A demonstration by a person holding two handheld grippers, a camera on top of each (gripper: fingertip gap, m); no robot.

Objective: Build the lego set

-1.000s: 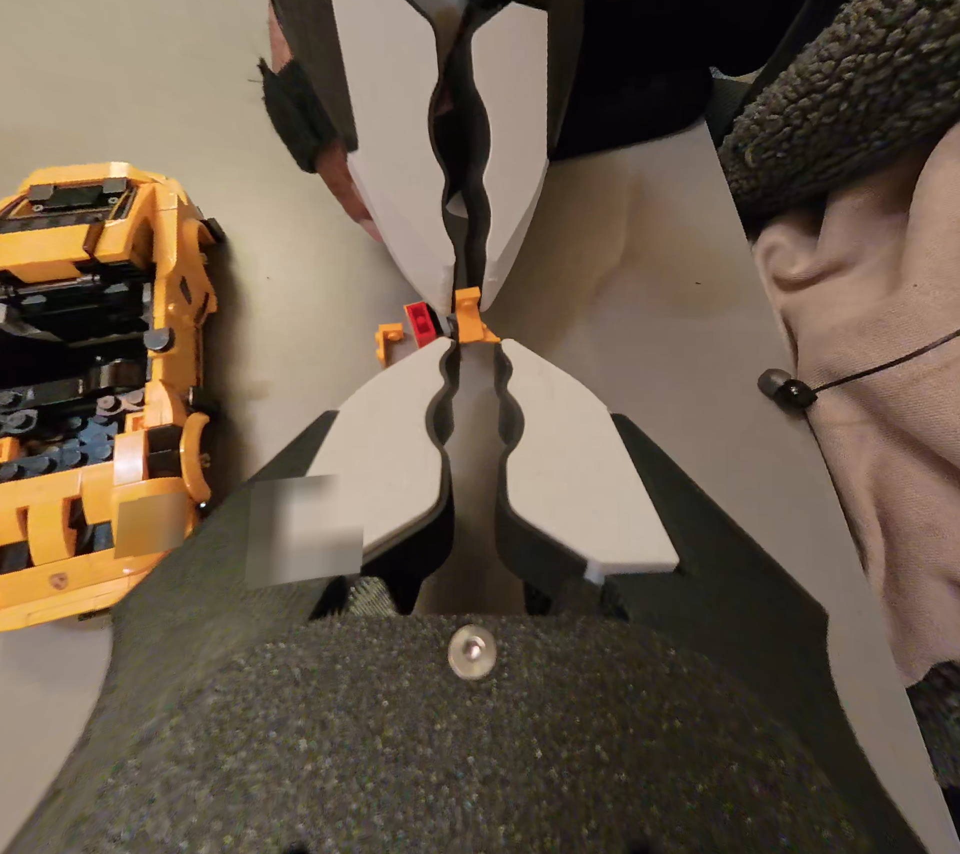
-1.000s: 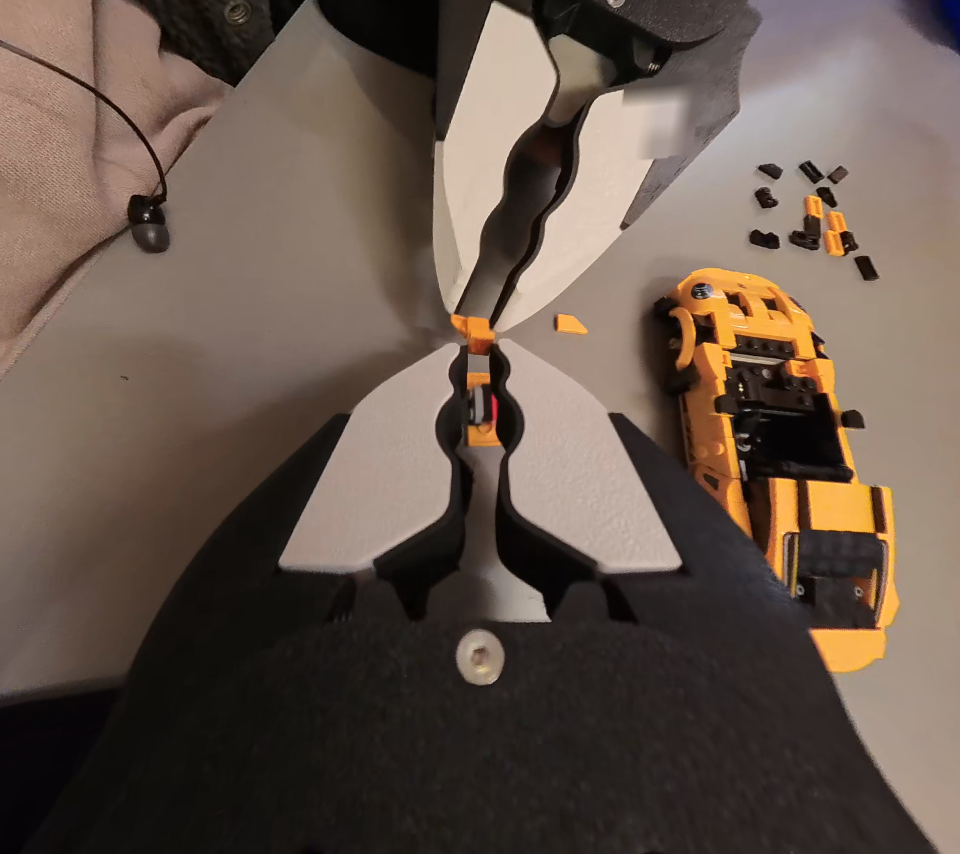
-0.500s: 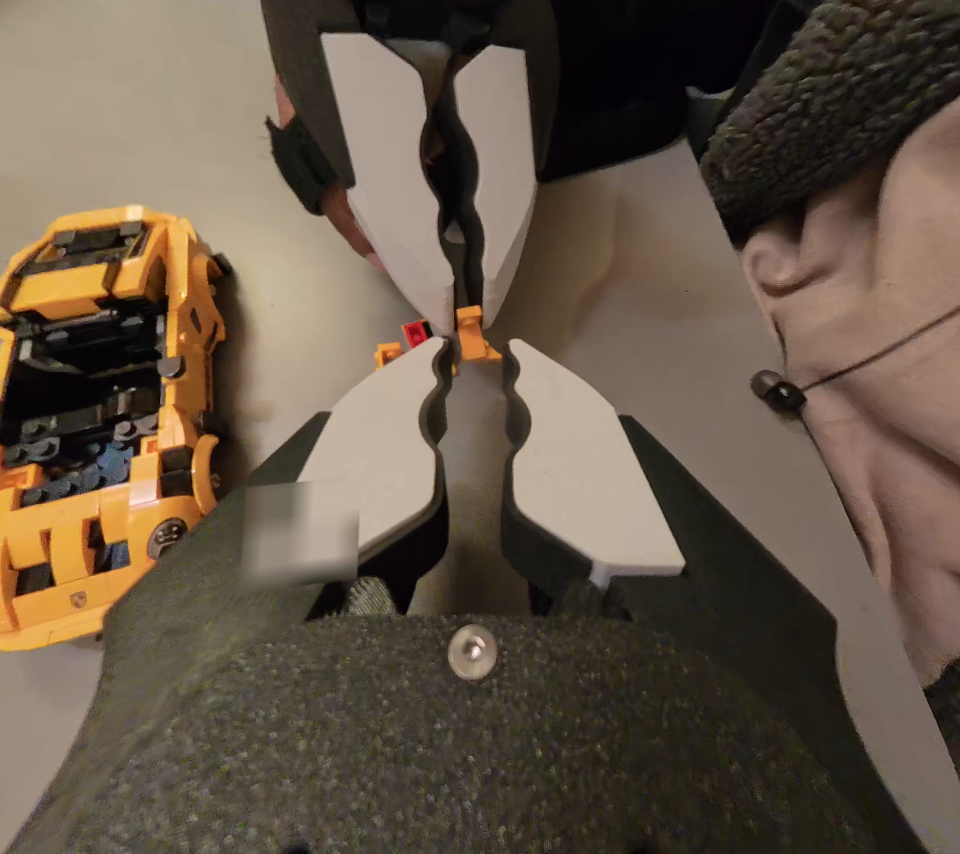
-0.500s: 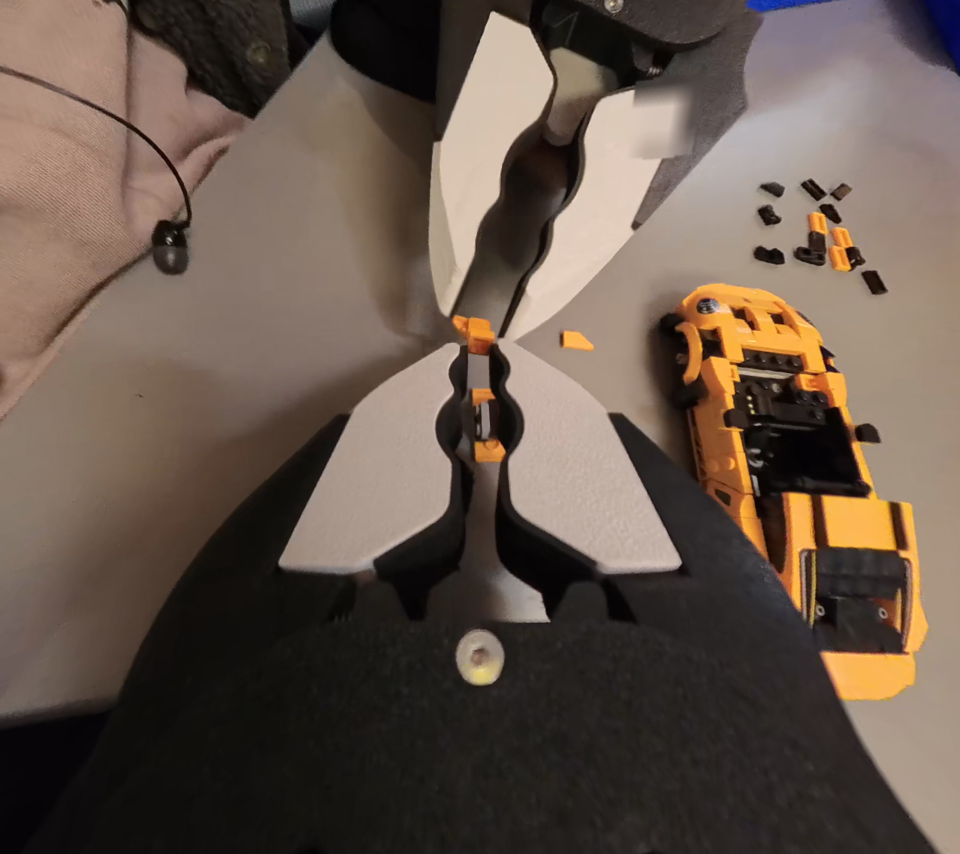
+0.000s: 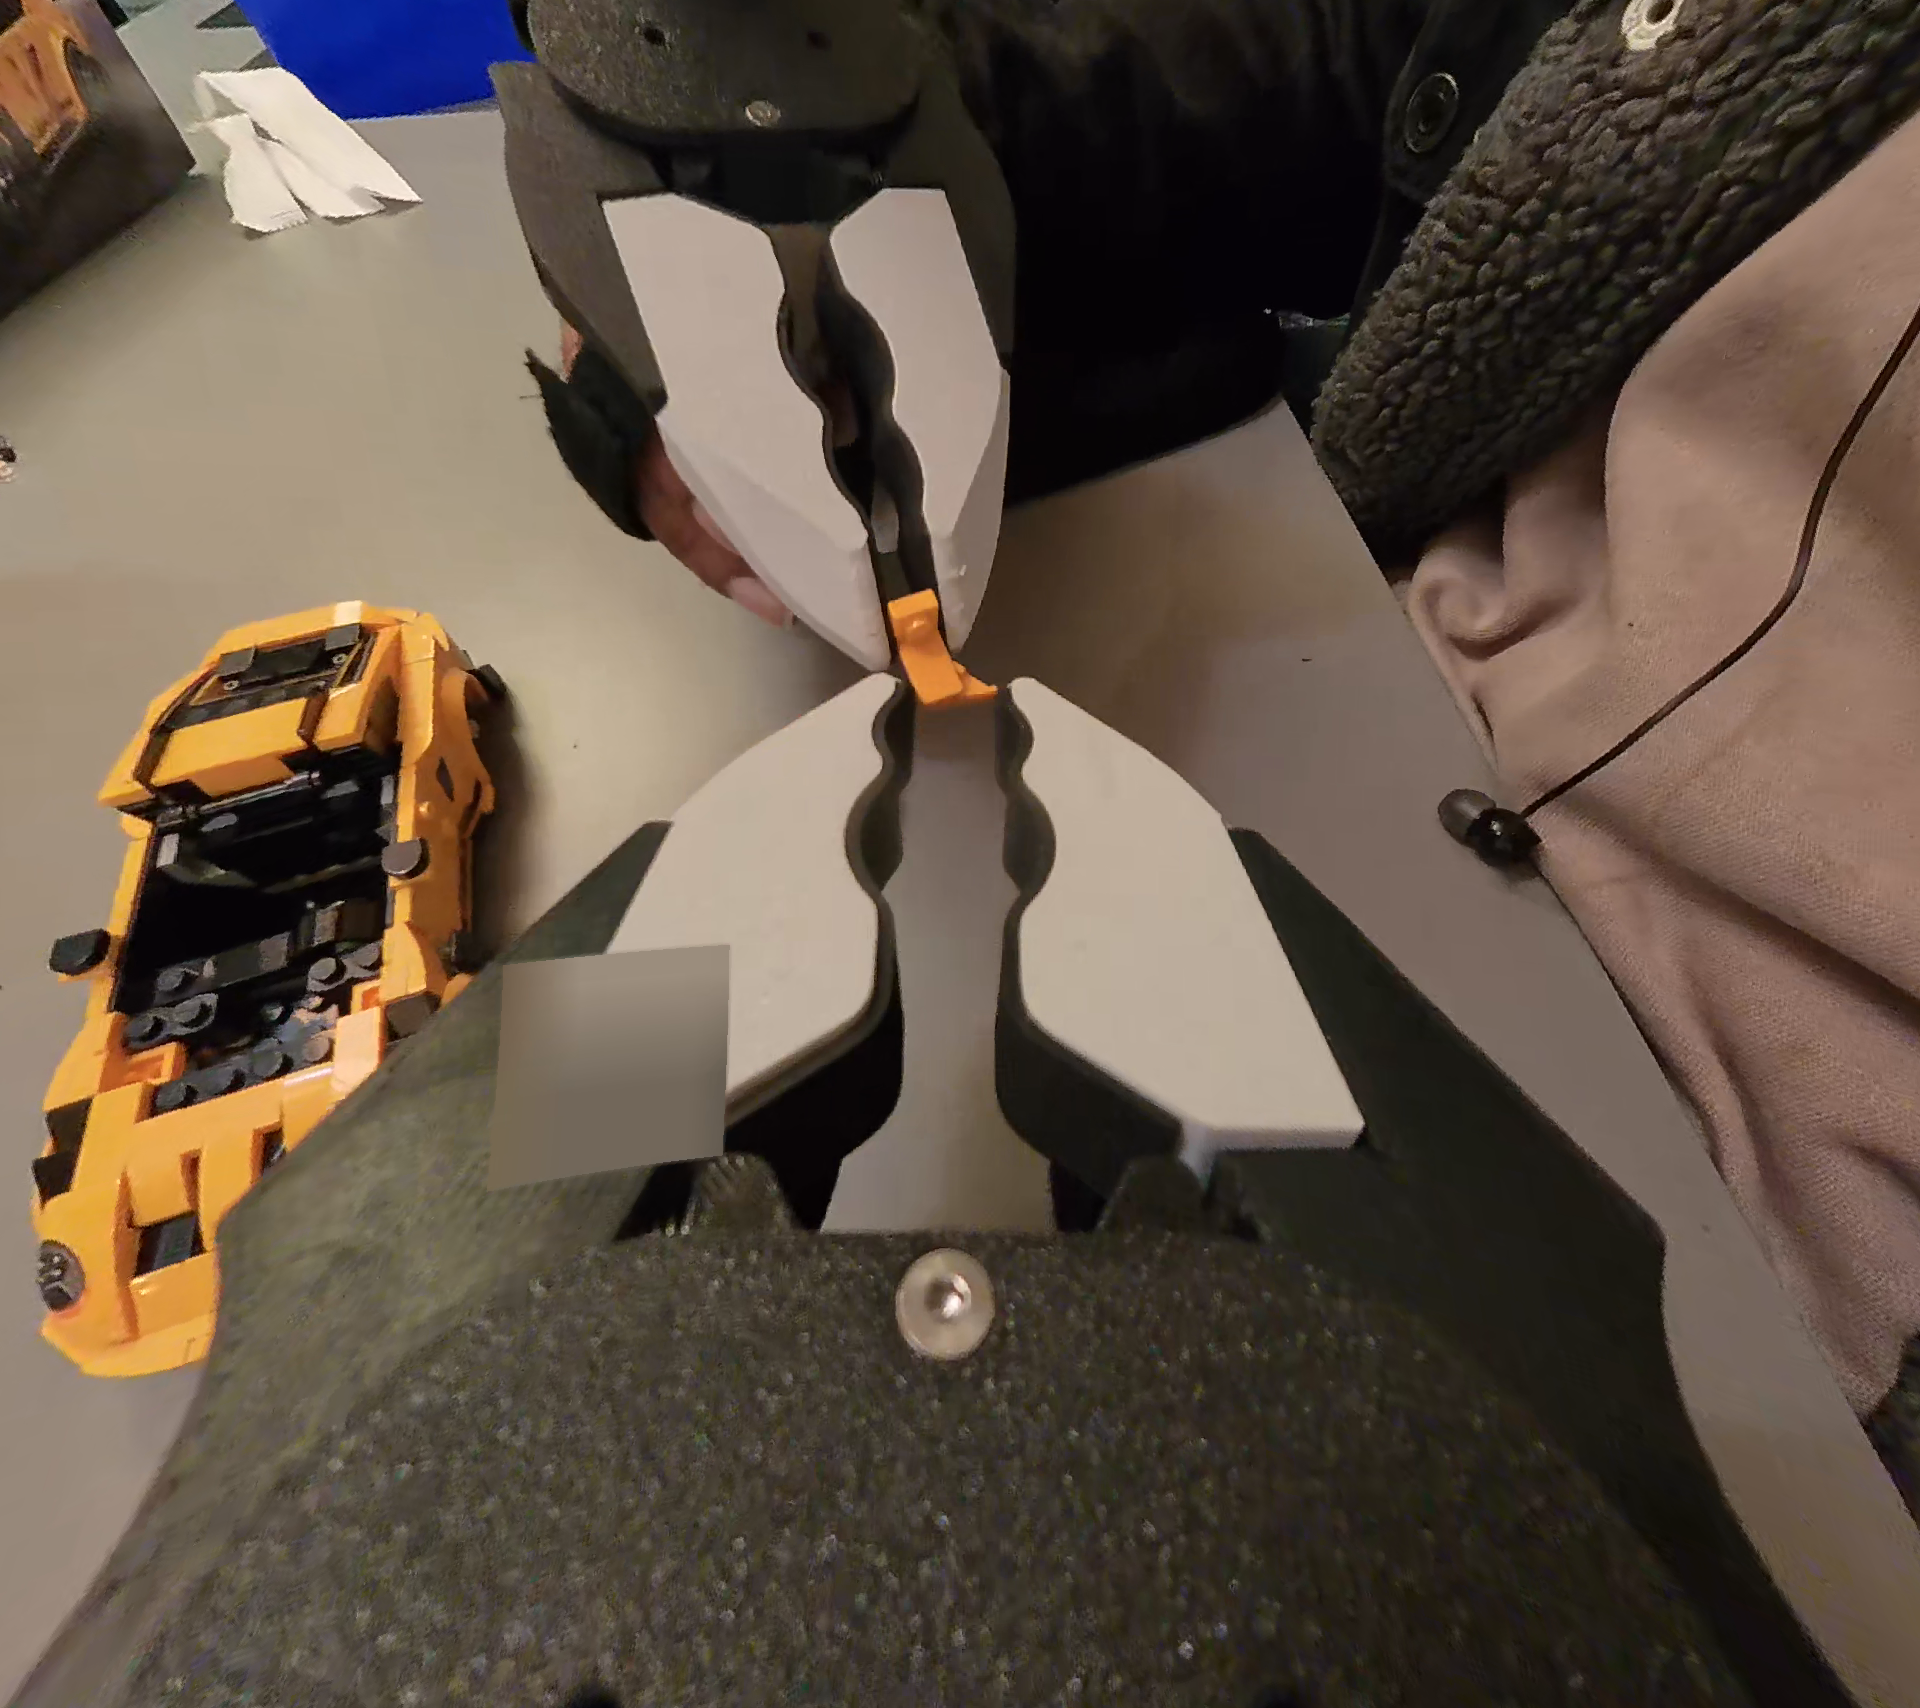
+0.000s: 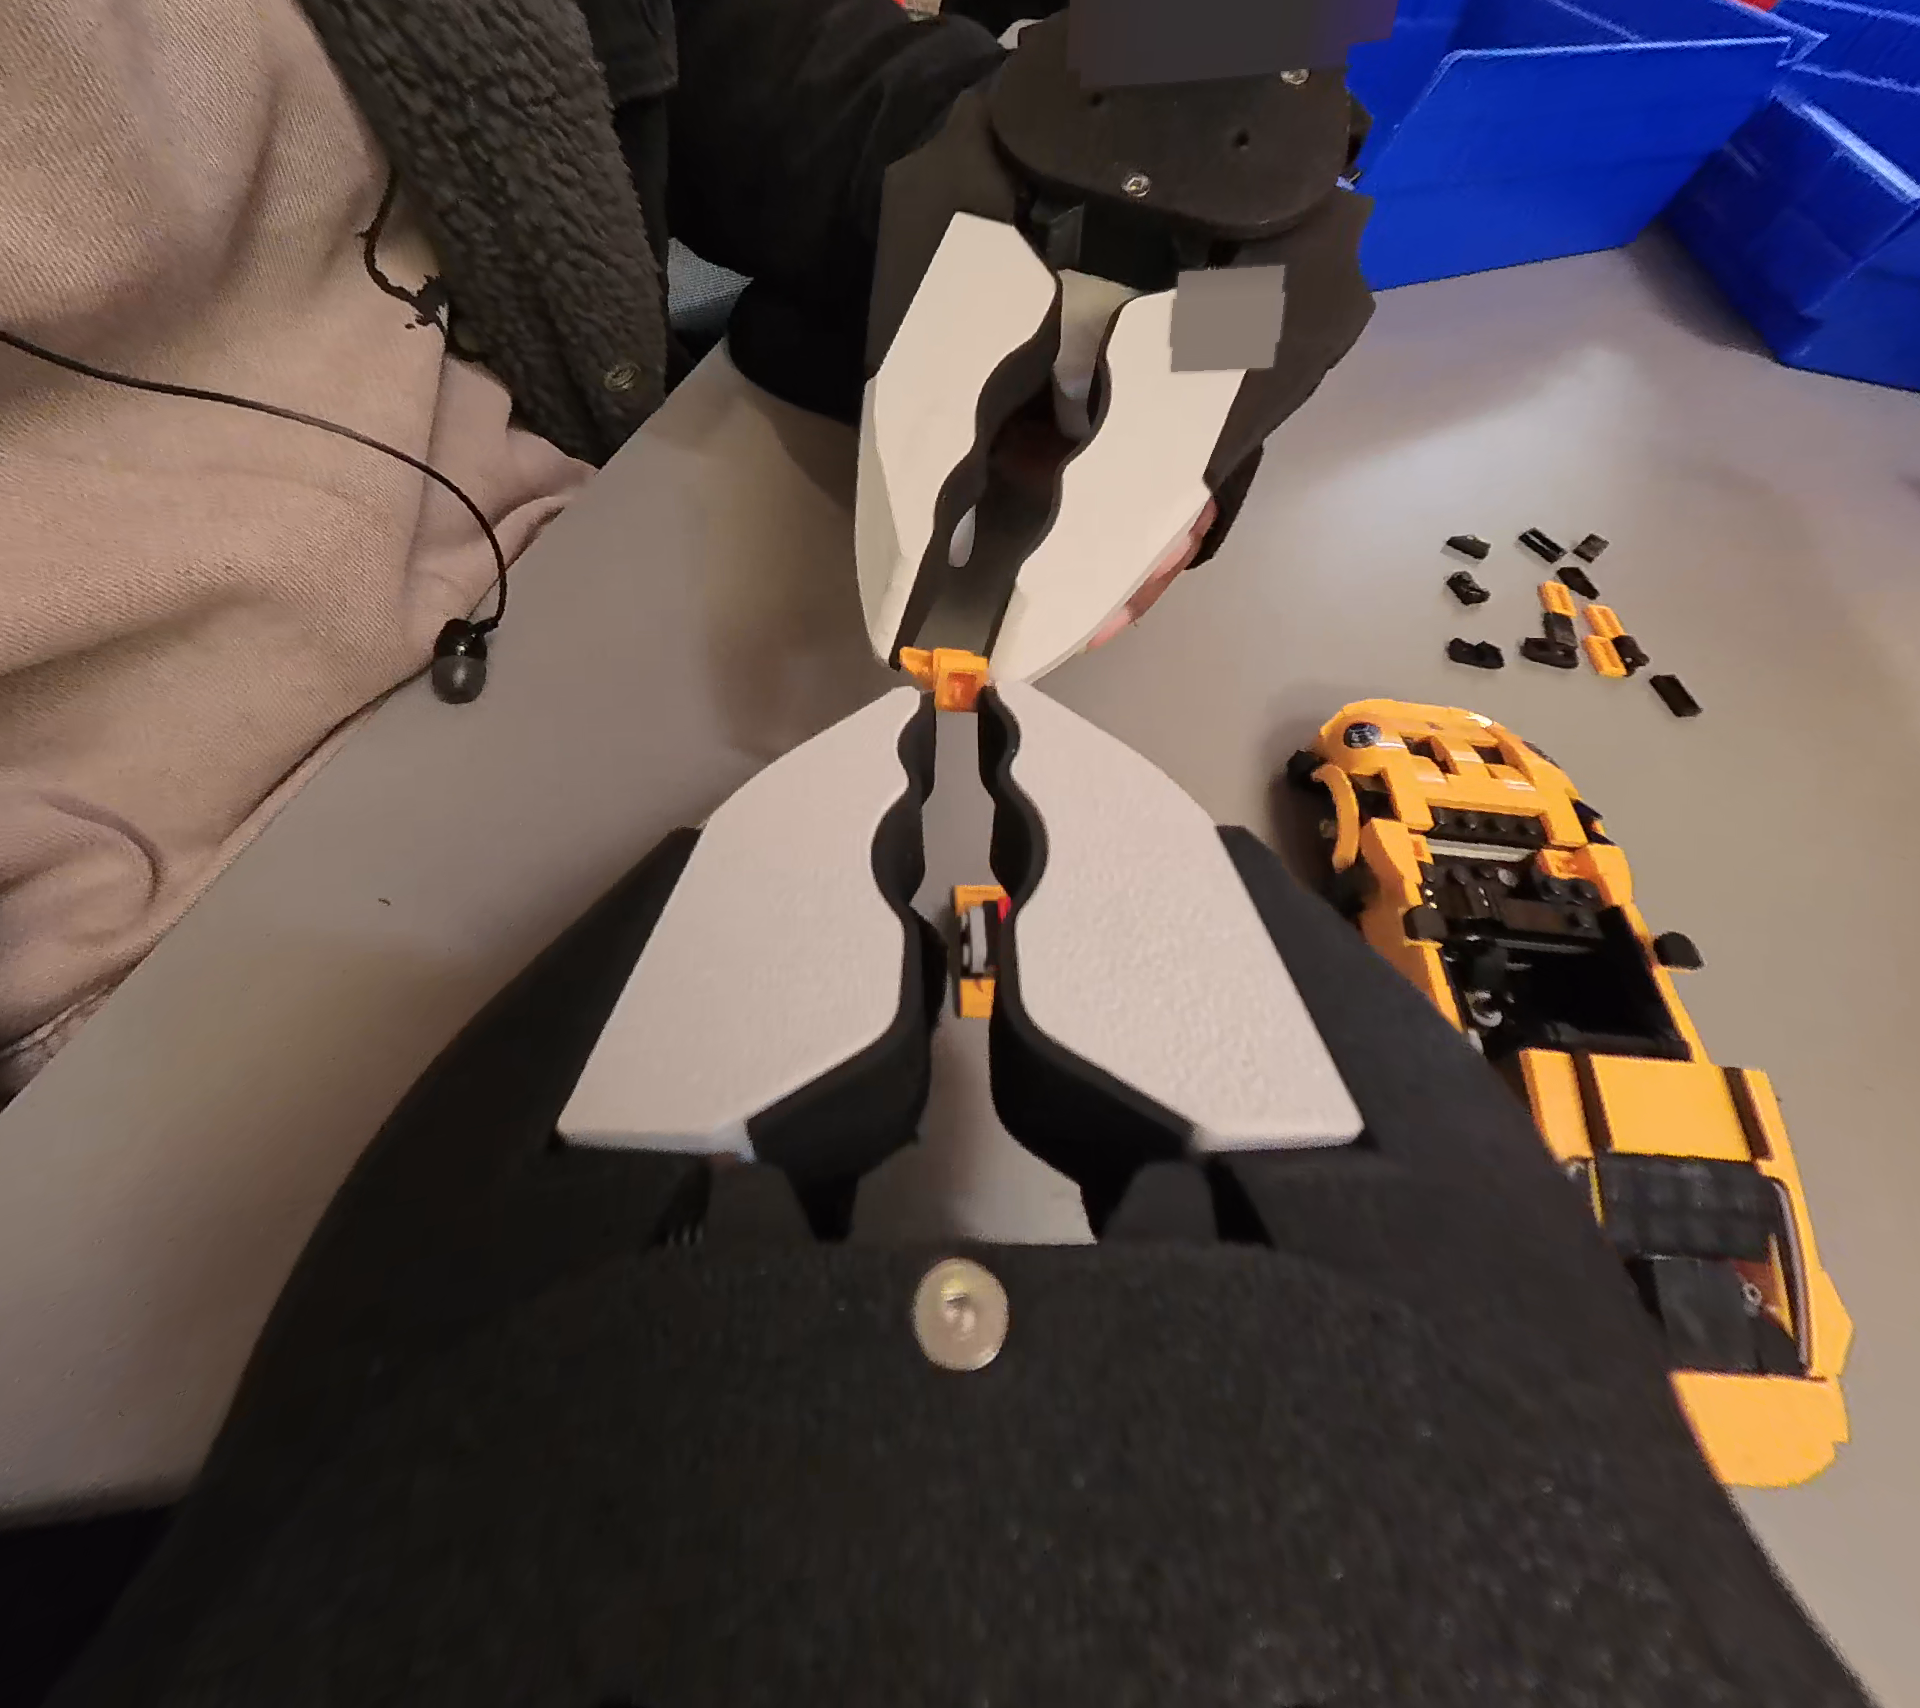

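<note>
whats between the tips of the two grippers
A small orange lego piece, pinched from opposite ends by the left gripper and the right gripper. Both wrist views show it.

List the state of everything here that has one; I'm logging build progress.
left gripper: shut on orange piece
right gripper: shut on the same piece's other end
lego car: unfinished, cabin open
small orange subassembly: lying free, unheld
loose pieces: scattered, unattached

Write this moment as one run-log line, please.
left gripper: shut on small orange plastic lego piece | right gripper: shut on same piece | orange-and-black lego car: on grey table, untouched
</note>
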